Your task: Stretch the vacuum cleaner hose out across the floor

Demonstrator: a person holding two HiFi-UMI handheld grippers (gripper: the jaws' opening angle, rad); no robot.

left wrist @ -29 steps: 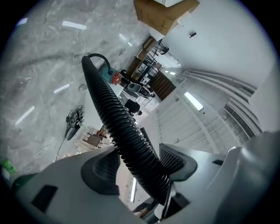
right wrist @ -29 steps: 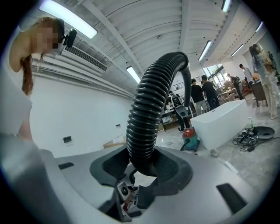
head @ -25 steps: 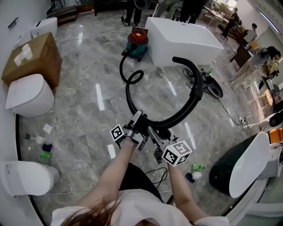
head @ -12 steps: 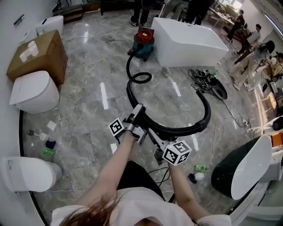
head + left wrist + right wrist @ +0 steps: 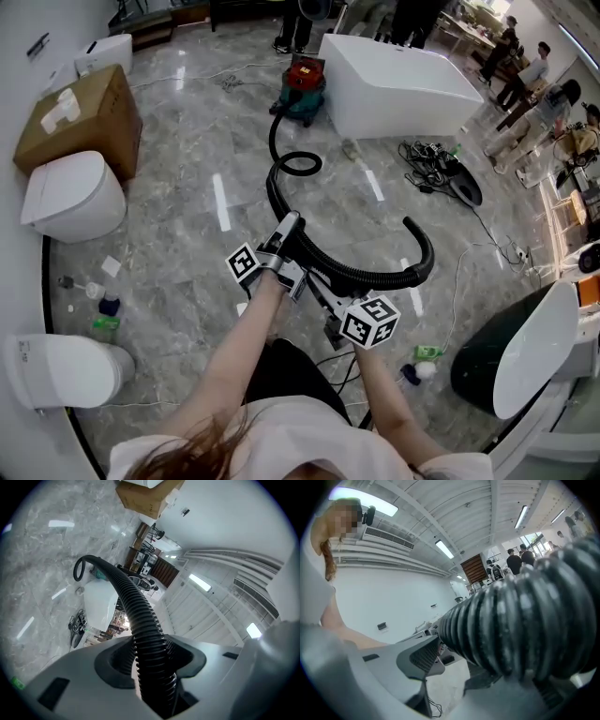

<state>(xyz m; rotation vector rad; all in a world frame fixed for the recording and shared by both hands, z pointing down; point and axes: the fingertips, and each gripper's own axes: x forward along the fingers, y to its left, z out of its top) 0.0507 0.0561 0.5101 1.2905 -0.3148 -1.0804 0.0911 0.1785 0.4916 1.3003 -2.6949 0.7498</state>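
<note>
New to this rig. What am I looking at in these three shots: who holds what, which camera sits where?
There is no robot. A person holds a two-jaw gripper in each hand. The wide picture comes from a camera on their head, looking steeply down. The other two cameras ride on the grippers and look along the jaws. The marked cubes are parts of the grippers.

On the marble floor stand a red vacuum, toilets, a box and a white tub.

The left gripper and right gripper both clamp the black hose. It loops back to the vacuum, and its free end arcs off to the right. The left jaws have just been closing, with the hose between them.
</note>
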